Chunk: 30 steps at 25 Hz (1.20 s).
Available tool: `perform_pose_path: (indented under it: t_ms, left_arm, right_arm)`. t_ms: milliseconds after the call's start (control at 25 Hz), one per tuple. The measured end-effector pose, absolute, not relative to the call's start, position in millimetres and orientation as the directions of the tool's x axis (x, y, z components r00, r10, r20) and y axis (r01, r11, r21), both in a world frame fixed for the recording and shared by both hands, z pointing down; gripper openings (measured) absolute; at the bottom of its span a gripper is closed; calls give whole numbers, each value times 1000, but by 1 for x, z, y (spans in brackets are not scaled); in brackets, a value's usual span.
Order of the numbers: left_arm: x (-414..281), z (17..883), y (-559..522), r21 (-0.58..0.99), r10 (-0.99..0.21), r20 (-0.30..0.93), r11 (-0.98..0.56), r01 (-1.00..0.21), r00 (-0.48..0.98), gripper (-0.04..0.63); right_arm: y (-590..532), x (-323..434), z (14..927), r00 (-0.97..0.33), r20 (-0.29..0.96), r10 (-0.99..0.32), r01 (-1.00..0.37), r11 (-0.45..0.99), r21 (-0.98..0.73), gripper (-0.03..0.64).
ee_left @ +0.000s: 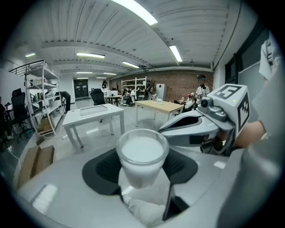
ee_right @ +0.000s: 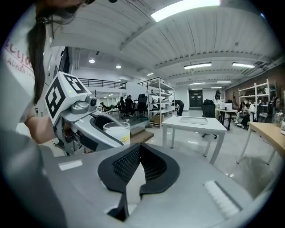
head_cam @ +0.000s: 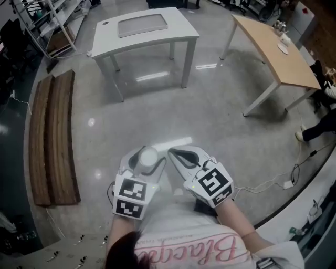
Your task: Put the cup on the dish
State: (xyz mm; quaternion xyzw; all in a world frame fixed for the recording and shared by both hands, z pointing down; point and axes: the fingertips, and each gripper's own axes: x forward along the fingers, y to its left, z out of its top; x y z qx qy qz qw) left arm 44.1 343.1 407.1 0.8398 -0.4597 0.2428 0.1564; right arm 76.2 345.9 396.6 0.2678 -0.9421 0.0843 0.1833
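Frosted white cup (ee_left: pixel 141 149), upright (mouth up), clamped in left claw (ee_left: pixel 142 164)

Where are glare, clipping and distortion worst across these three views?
Head view: lights glare off the polished floor; fisheye bows the white table. Left gripper view: strip light blown out, cup sharp, corners vignetted black. Right gripper view: ceiling panel clipped, shirt at left soft.

Bright ceiling strip lights (ee_left: pixel 133 11) glare off the polished floor (head_cam: pixel 152 76); fisheye edges curve and darken.
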Motion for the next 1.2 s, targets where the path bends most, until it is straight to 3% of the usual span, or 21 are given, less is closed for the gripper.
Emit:
perform_pose_path:
  t_ms: [1200]
  left_arm:
    - [-22, 404, 163, 103, -675, 506, -570, -815, 537, 261]
  right_arm:
    - [168, 1, 394, -777, 408, -479, -547, 835, -62, 2]
